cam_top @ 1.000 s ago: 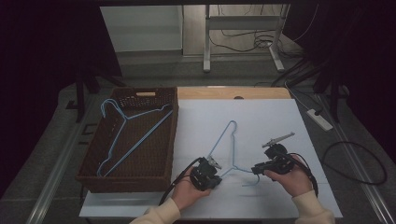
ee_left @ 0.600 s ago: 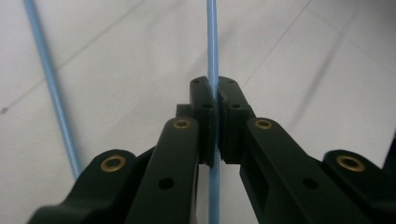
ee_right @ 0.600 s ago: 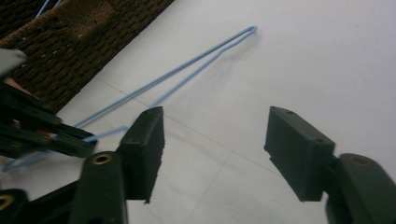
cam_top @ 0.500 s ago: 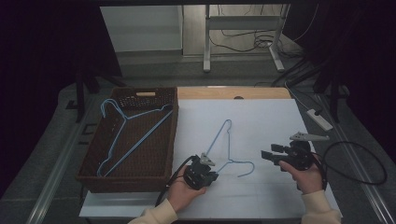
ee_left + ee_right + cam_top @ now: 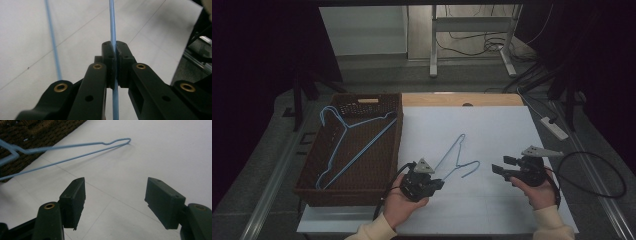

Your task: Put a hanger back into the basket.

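Note:
A light-blue wire hanger (image 5: 450, 152) lies over the white table sheet, with its near end raised. My left gripper (image 5: 439, 183) is shut on it; in the left gripper view the wire (image 5: 111, 22) runs straight between the pressed pads (image 5: 108, 58). A little to the right of the hanger's hook, my right gripper (image 5: 502, 167) stands open. Its jaws have just been opening and nothing is between them. In the right gripper view the hanger (image 5: 110, 143) lies beyond my right gripper (image 5: 115, 200).
A brown wicker basket (image 5: 398, 145) stands left of the sheet with a second blue hanger (image 5: 346, 128) lying across it. The basket (image 5: 45, 130) also fills the far left corner of the right gripper view. A white power strip (image 5: 554, 128) and cables lie to the right.
My right gripper has let go of the hanger, opened and drawn away to the right. My left gripper has risen and shifted slightly, keeping hold of the hanger, which swung with it.

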